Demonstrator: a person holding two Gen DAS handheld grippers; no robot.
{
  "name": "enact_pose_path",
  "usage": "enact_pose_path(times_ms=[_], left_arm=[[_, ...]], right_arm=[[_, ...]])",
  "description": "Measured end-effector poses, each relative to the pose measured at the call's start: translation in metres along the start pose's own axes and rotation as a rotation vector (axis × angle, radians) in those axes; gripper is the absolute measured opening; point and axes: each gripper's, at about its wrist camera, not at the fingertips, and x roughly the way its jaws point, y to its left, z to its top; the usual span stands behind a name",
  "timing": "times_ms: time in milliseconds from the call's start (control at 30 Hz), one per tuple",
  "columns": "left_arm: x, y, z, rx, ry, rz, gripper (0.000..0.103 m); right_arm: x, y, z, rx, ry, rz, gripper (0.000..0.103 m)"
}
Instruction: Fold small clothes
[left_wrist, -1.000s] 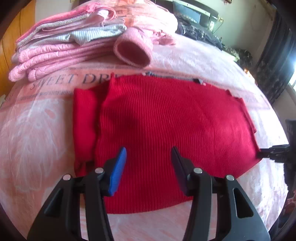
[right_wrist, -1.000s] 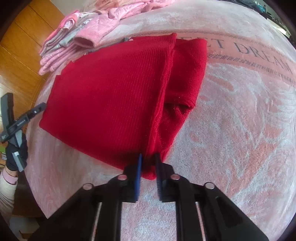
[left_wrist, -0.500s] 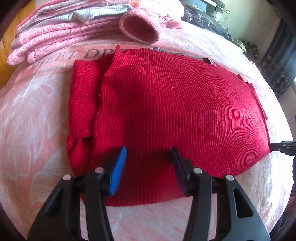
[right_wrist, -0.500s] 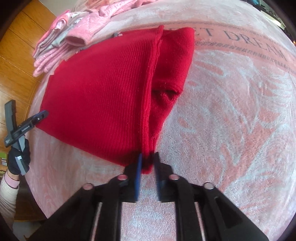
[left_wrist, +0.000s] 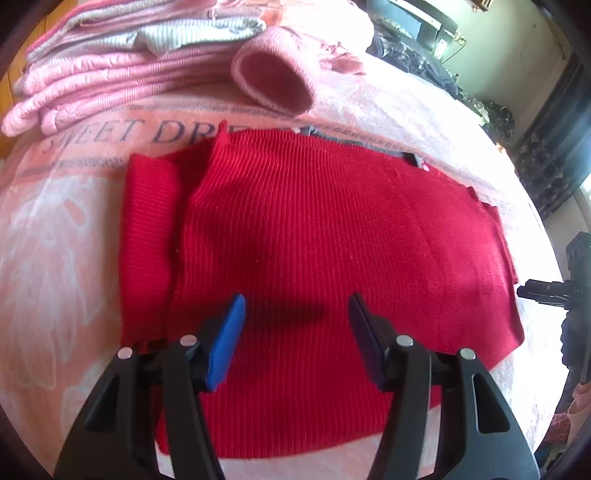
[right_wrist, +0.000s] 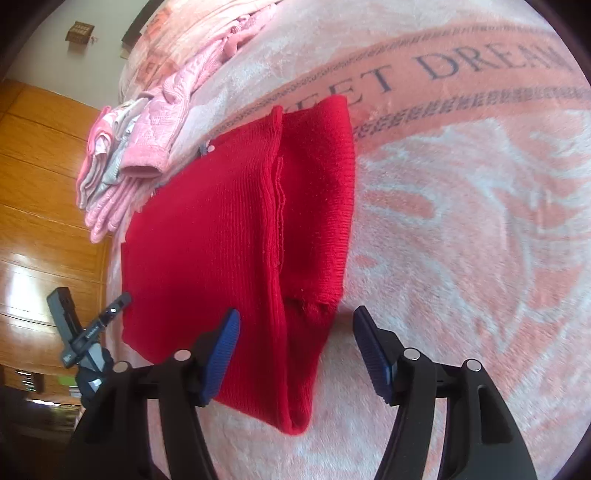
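Observation:
A red ribbed knit garment lies folded flat on the pink blanket, with a sleeve layer showing along its left side. My left gripper hovers open over its near part, holding nothing. In the right wrist view the same red garment runs away from me, its folded sleeve on the right. My right gripper stands open above the garment's near corner, and the cloth lies loose between and below the fingers. Each gripper appears in the other's view: the right gripper and the left gripper.
A pile of folded pink and grey clothes sits just beyond the red garment, with a pink cuff pointing toward it; the same pile shows in the right wrist view. A wooden wall borders the bed. Dark clutter lies at the far right.
My right gripper has opened and let go of the red garment's corner, which now lies on the blanket. The left gripper stays open and has shifted a little over the garment.

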Motion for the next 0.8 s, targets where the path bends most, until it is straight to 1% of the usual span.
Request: enact_pose_path(times_ms=[100, 167, 233, 267, 300, 333, 400, 500, 800], left_arm=[[0.008, 0.003, 0.0, -0.004, 0.011, -0.007, 0.058], [0.009, 0.004, -0.001, 0.002, 0.009, -0.011, 0.058], [0.01, 0.007, -0.001, -0.006, 0.012, -0.025, 0.059], [0.011, 0.009, -0.001, -0.015, 0.013, -0.034, 0.059], [0.011, 0.011, -0.001, -0.022, 0.014, -0.041, 0.059], [0.011, 0.012, 0.0, -0.027, 0.014, -0.046, 0.059], [0.012, 0.012, 0.0, -0.026, 0.016, -0.048, 0.059], [0.012, 0.011, 0.0, -0.018, 0.018, -0.045, 0.059], [0.016, 0.01, 0.0, -0.014, 0.019, -0.042, 0.059]], right_arm=[[0.012, 0.004, 0.008, -0.003, -0.006, 0.002, 0.066], [0.018, 0.009, 0.011, -0.005, -0.017, 0.01, 0.063], [0.021, 0.011, 0.014, -0.006, -0.027, 0.001, 0.05], [0.023, 0.012, 0.016, -0.002, -0.031, 0.012, 0.043], [0.026, 0.01, 0.018, 0.013, -0.025, 0.026, 0.029], [0.028, 0.006, 0.019, 0.03, -0.024, 0.04, 0.024], [0.029, 0.002, 0.017, 0.042, -0.03, 0.058, 0.02], [0.028, 0.0, 0.014, 0.042, -0.047, 0.062, 0.018], [0.029, 0.0, 0.014, 0.07, -0.05, 0.049, 0.017]])
